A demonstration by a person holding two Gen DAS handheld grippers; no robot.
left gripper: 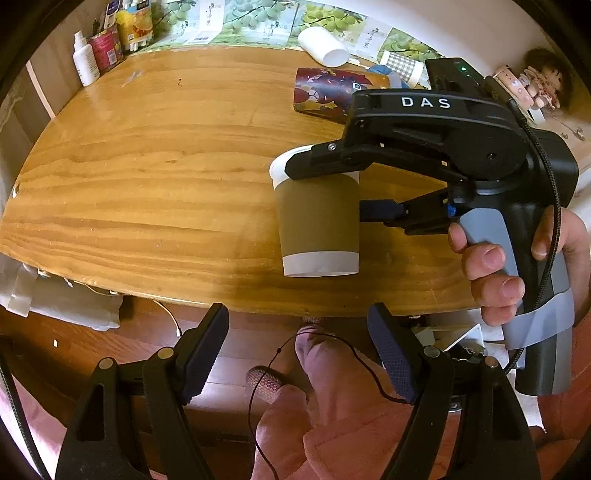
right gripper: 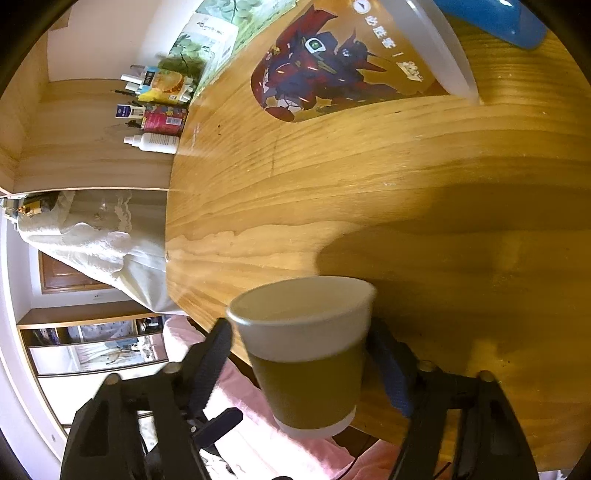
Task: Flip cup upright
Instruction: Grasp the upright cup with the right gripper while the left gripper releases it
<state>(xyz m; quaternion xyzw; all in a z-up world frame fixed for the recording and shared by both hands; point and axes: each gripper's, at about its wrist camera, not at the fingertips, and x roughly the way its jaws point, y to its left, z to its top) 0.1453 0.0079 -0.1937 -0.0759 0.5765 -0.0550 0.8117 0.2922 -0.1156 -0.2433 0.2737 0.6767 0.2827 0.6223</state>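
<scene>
A paper cup (left gripper: 318,218) with a brown sleeve and white rim stands upright on the wooden table (left gripper: 147,173), mouth up. My right gripper (left gripper: 328,188) reaches in from the right, one finger on each side of the cup. In the right wrist view the cup (right gripper: 306,354) fills the space between the fingers of the right gripper (right gripper: 303,365), but the left pad looks slightly off its wall. My left gripper (left gripper: 297,350) is open and empty below the table's near edge.
A printed cup (left gripper: 325,92) and a white cup (left gripper: 323,46) lie on their sides at the back right. Bottles and cans (left gripper: 107,48) stand at the back left. Leaflets line the far edge. A blue object (right gripper: 491,18) lies beside the printed cup.
</scene>
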